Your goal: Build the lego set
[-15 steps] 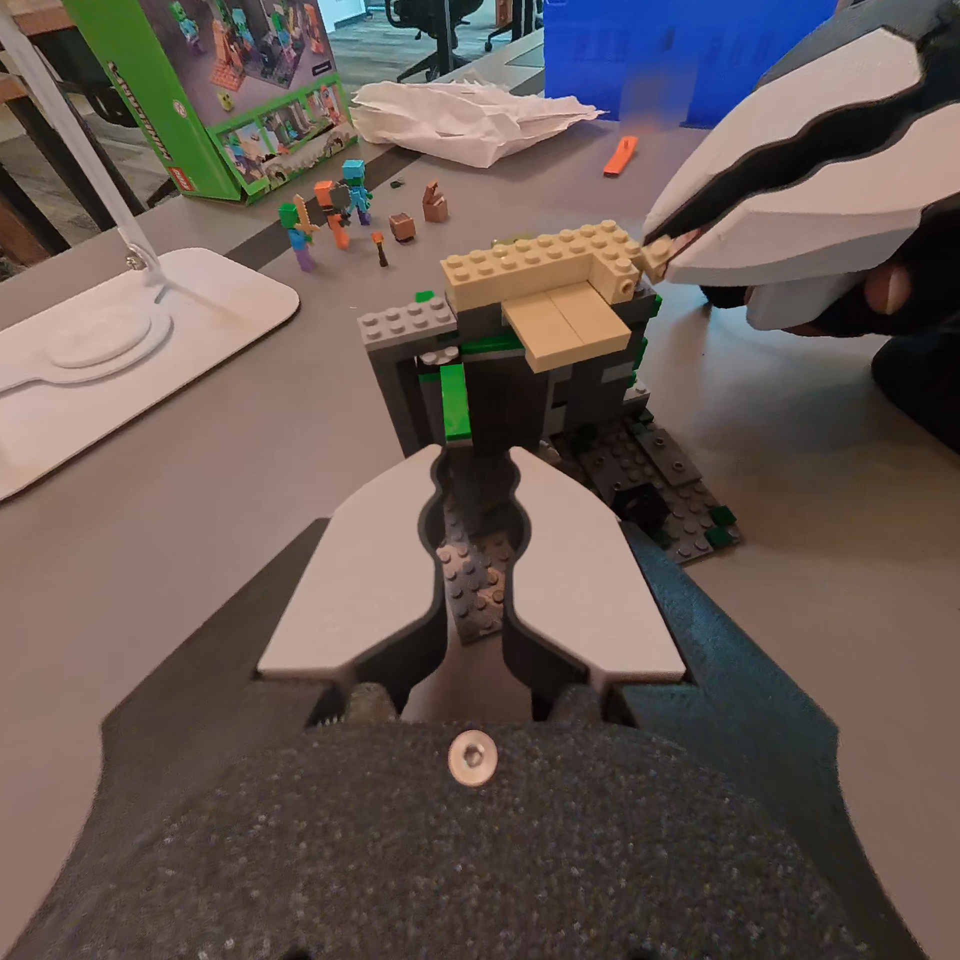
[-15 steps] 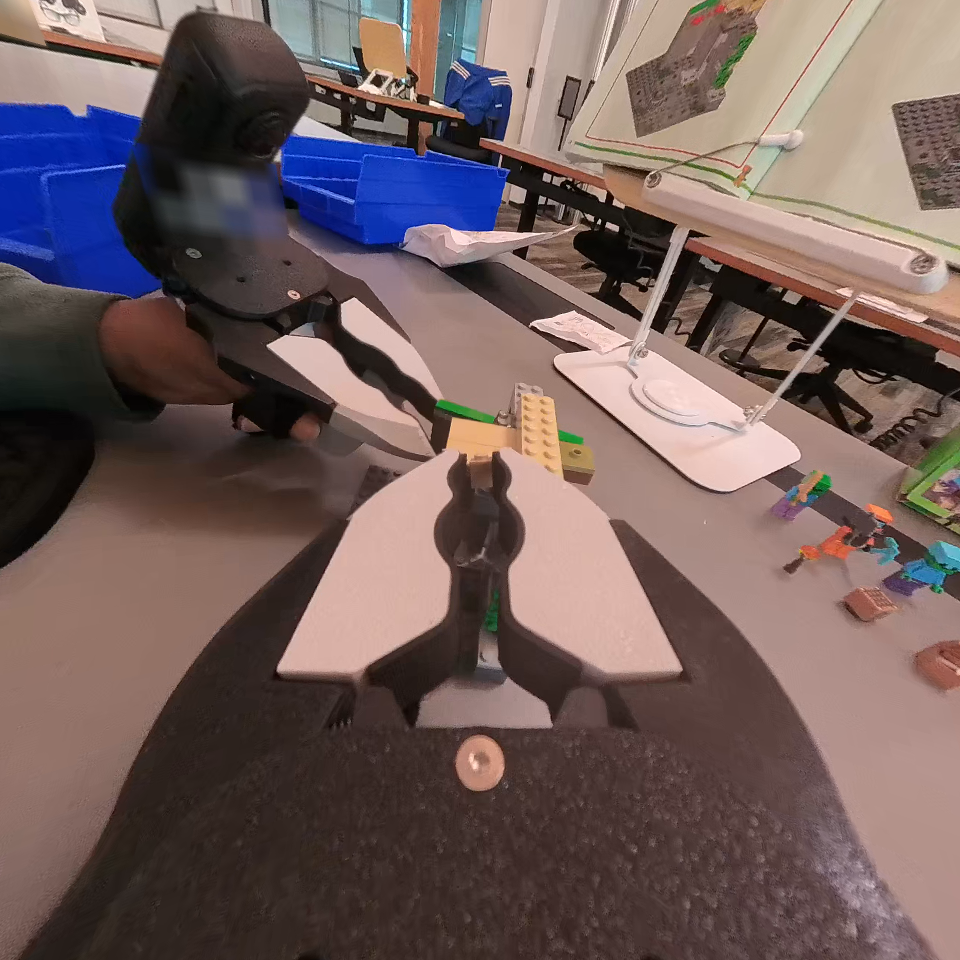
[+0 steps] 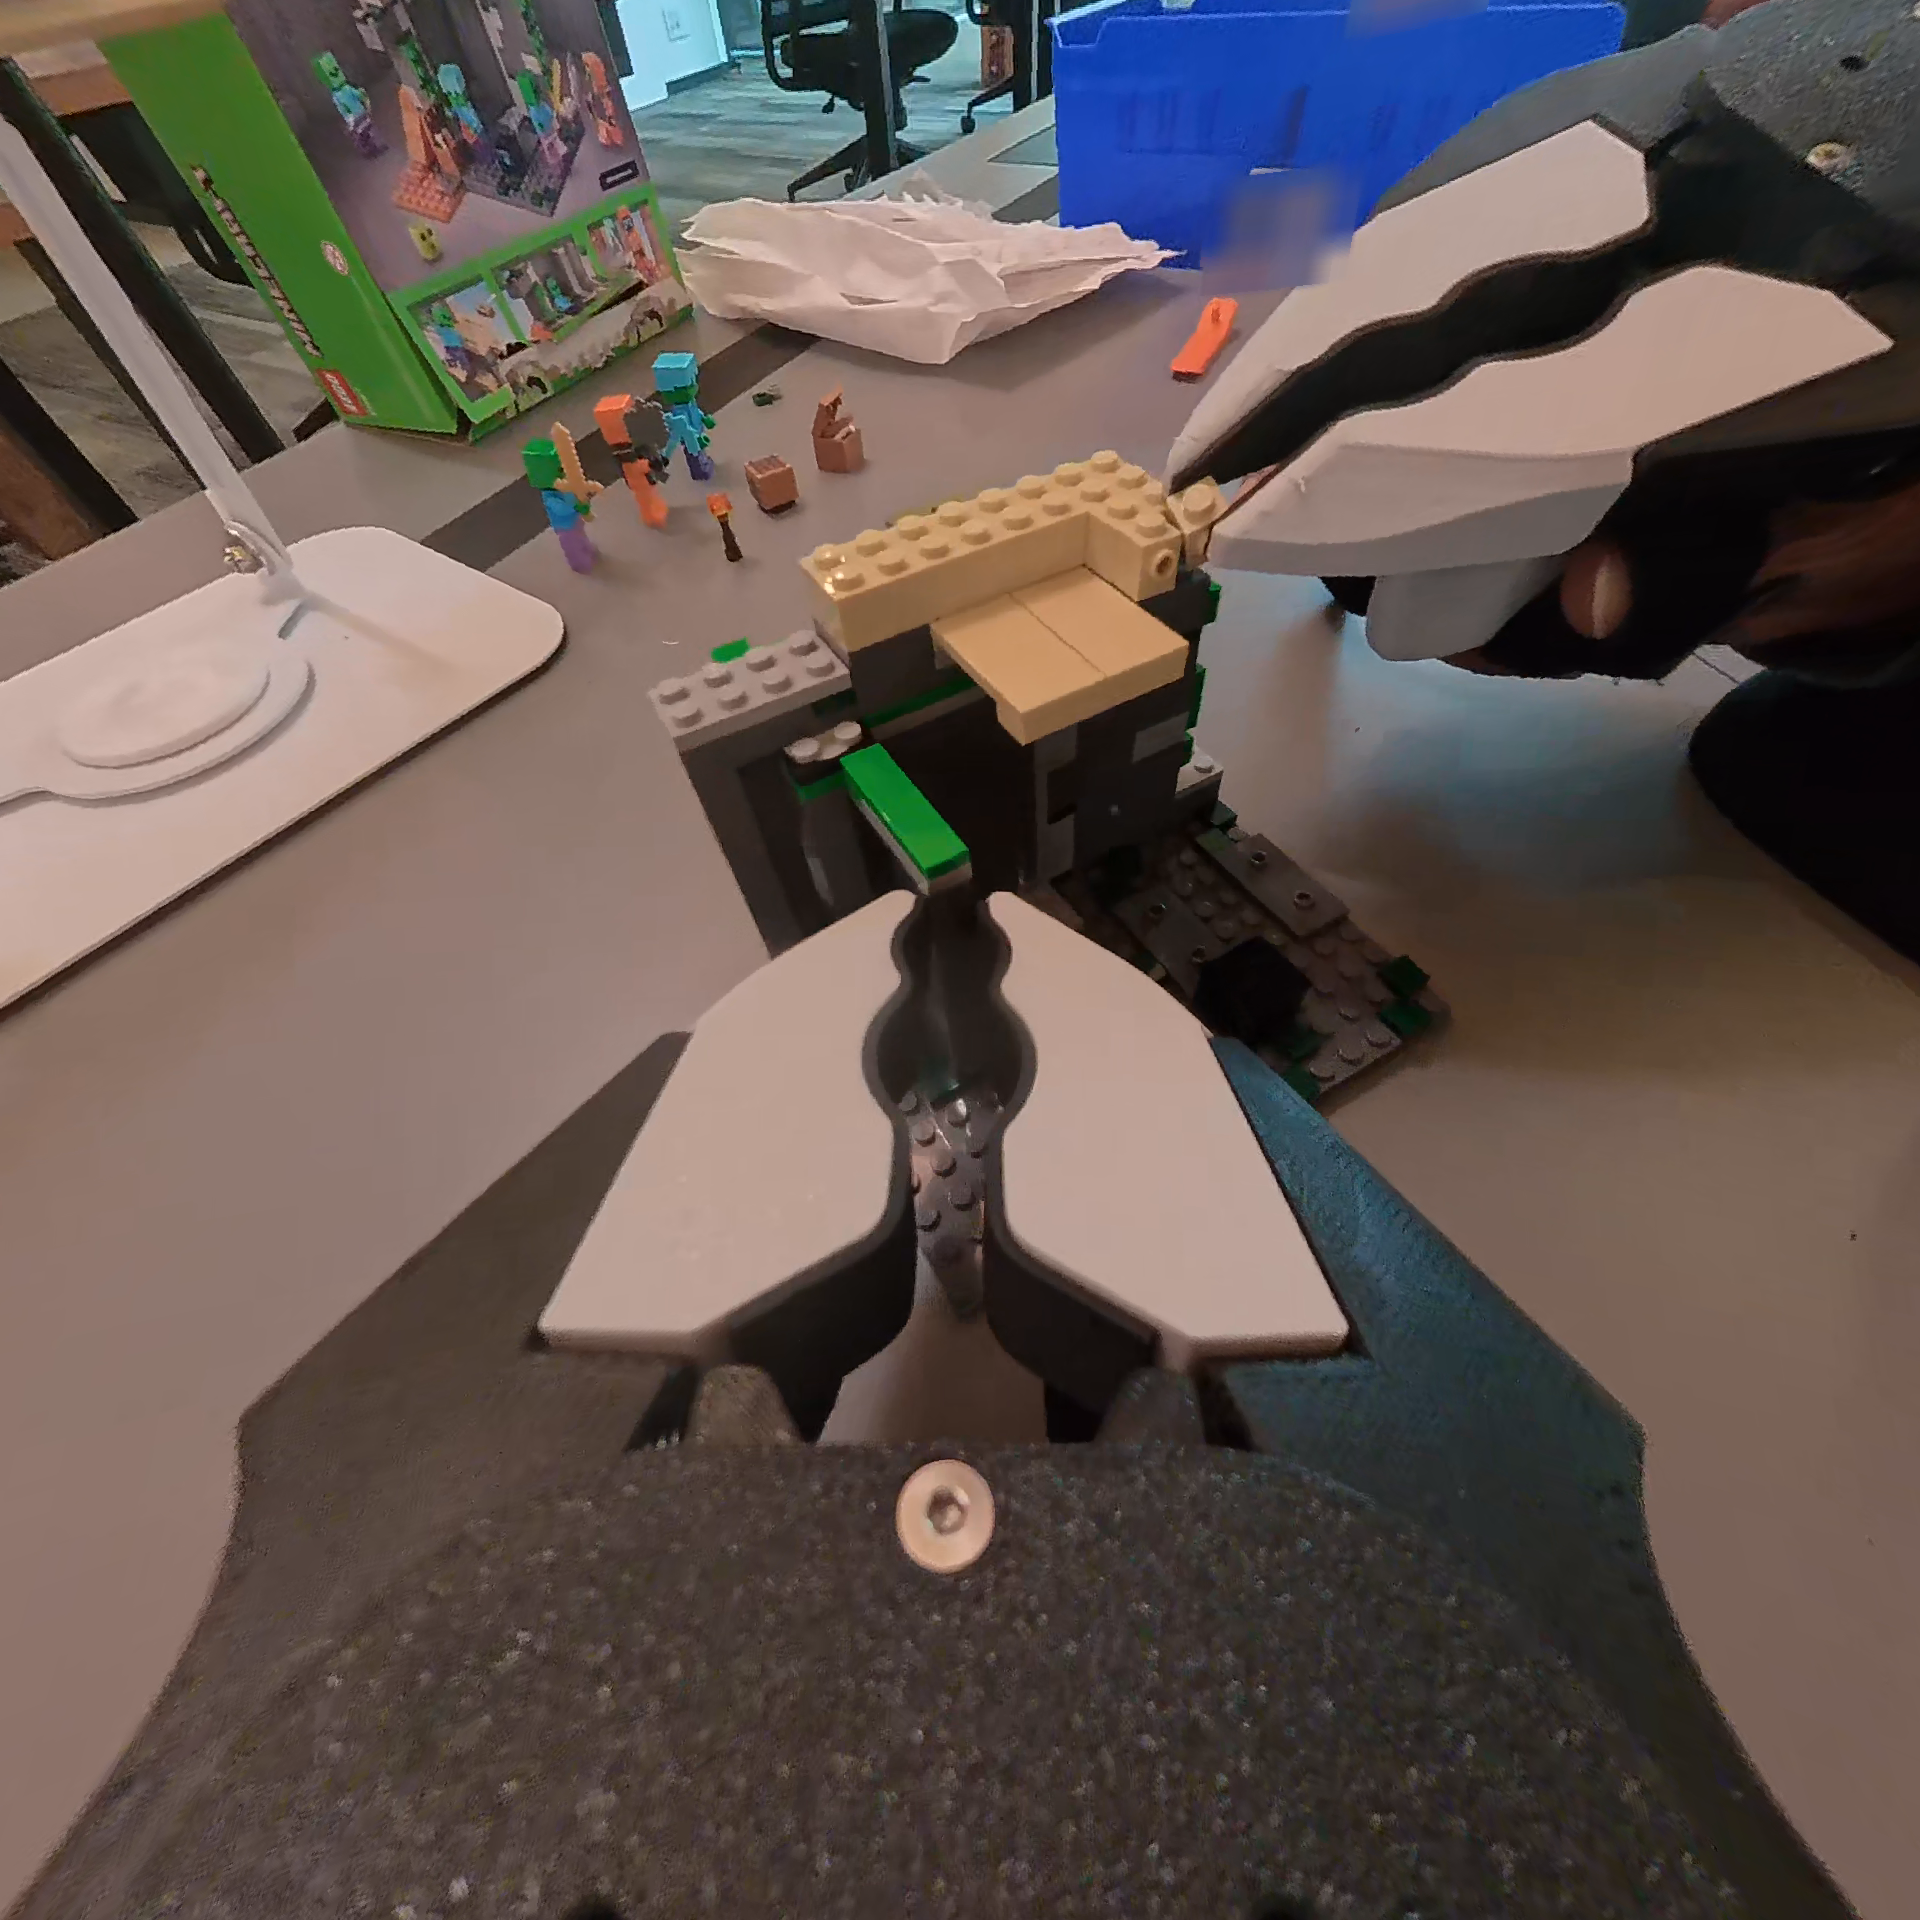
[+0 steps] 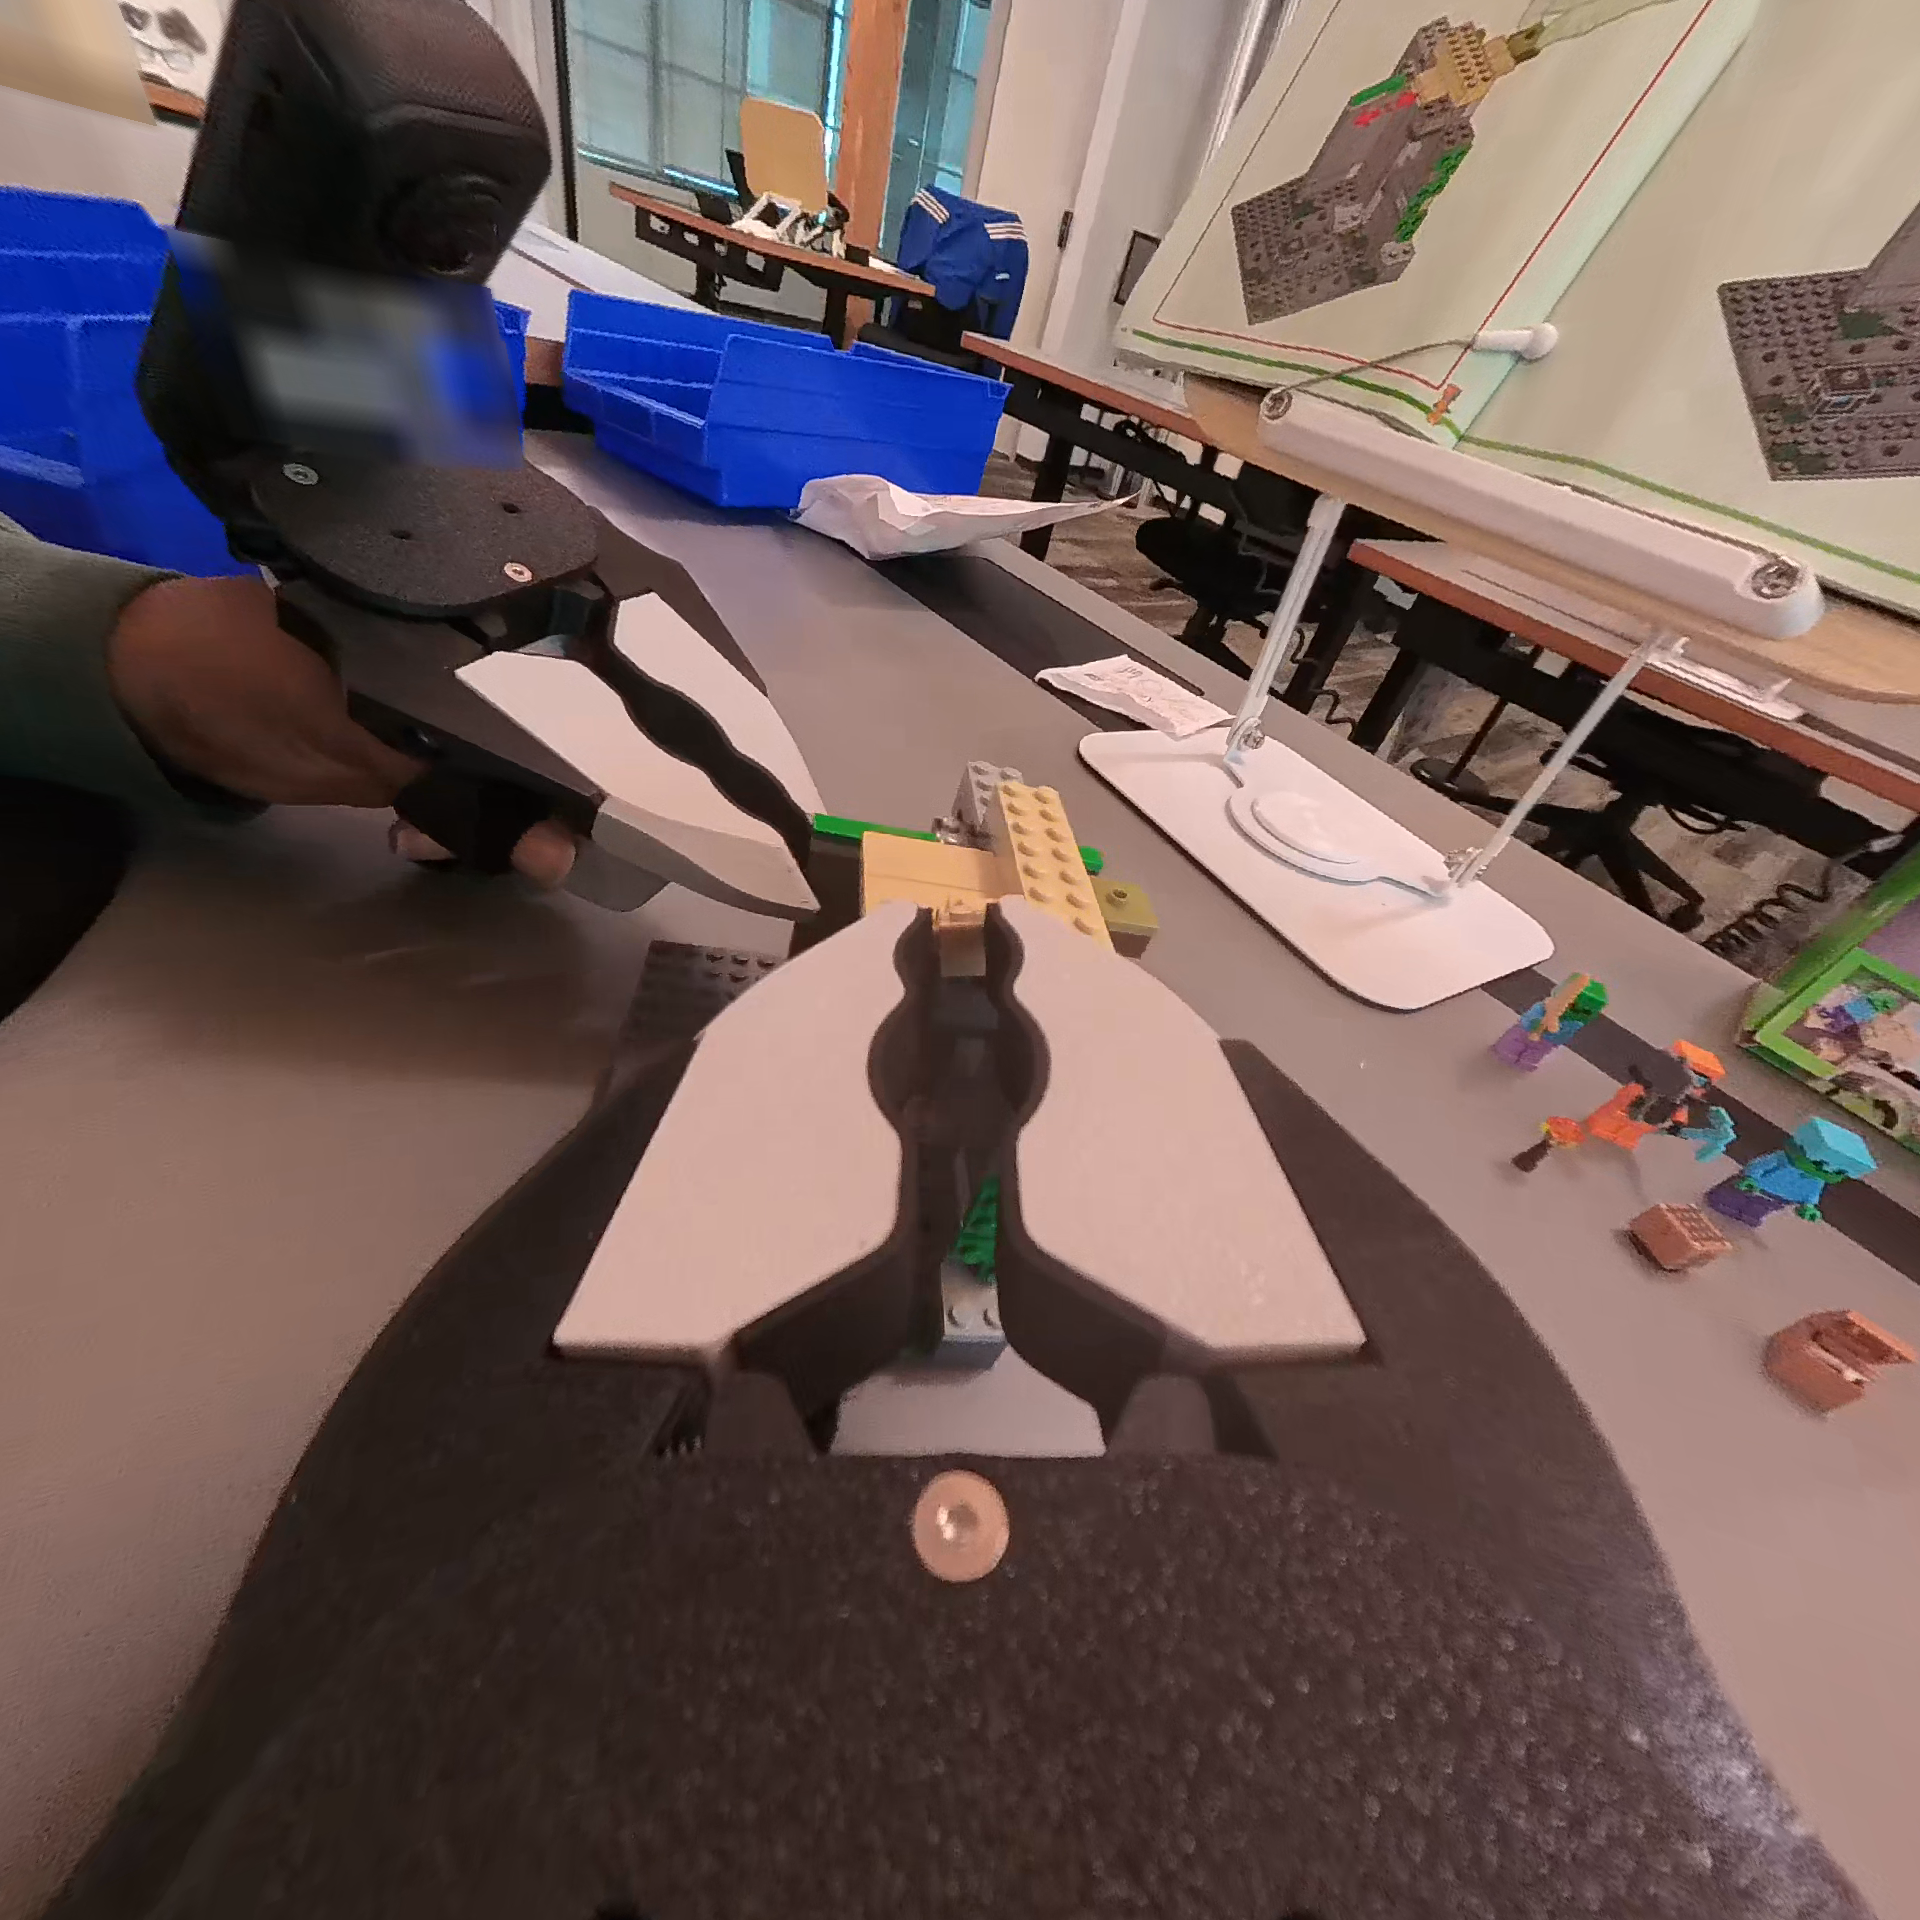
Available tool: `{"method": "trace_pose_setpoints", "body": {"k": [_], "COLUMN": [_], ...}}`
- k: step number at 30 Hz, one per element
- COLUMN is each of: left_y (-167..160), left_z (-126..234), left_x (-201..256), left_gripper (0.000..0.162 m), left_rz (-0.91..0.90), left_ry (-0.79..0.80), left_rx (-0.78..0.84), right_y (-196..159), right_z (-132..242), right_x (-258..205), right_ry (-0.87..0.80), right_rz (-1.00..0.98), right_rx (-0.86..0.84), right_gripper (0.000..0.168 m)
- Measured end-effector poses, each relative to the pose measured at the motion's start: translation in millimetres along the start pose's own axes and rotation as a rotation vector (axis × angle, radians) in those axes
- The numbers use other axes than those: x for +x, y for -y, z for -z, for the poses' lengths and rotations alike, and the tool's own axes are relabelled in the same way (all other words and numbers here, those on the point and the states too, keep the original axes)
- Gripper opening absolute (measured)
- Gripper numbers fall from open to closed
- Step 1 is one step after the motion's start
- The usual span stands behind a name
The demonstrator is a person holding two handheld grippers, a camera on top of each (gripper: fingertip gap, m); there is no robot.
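We keep the left gripper (image 3: pixel 948 909) nearly closed, its tips at the green plate (image 3: pixel 902 808) on the lego build (image 3: pixel 997 727), which stands mid-table (image 3: pixel 436 1039). Our right gripper (image 4: pixel 958 912) pinches a small tan piece (image 3: pixel 1195 511) at the tan roof's end.

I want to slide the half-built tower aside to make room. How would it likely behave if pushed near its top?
The tower would probably tip rather than slide: it stands tall at one corner of its dark baseplate. The tan overhanging plates look likely to pop off under a sideways push. Being stiff, clicked-together bricks, it should slide as one piece if pushed low.
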State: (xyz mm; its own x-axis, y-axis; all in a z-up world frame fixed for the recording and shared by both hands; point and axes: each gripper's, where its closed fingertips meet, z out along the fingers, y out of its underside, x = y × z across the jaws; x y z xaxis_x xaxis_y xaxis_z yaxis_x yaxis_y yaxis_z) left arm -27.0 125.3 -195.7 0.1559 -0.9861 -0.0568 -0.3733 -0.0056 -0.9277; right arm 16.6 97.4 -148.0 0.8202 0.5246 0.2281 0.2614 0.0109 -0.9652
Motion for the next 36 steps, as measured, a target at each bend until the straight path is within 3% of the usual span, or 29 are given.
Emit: {"method": "trace_pose_setpoints", "body": {"k": [24,36], "left_y": [-1.5,-1.6], "left_z": [0.3,0.5], "left_x": [8.4,8.8], "left_gripper": [0.007,0.007], "left_rz": [0.027,0.034], "left_ry": [-0.045,-0.050], "left_rx": [0.004,0.003], "right_y": [-3.6,-1.3], "right_z": [3.9,1.1], "right_x": [1.5,-1.1], "right_ry": [0.053,0.015], "right_rz": [0.108,0.332], "right_rx": [0.005,-0.039], "right_gripper": [0.011,0.006]}}
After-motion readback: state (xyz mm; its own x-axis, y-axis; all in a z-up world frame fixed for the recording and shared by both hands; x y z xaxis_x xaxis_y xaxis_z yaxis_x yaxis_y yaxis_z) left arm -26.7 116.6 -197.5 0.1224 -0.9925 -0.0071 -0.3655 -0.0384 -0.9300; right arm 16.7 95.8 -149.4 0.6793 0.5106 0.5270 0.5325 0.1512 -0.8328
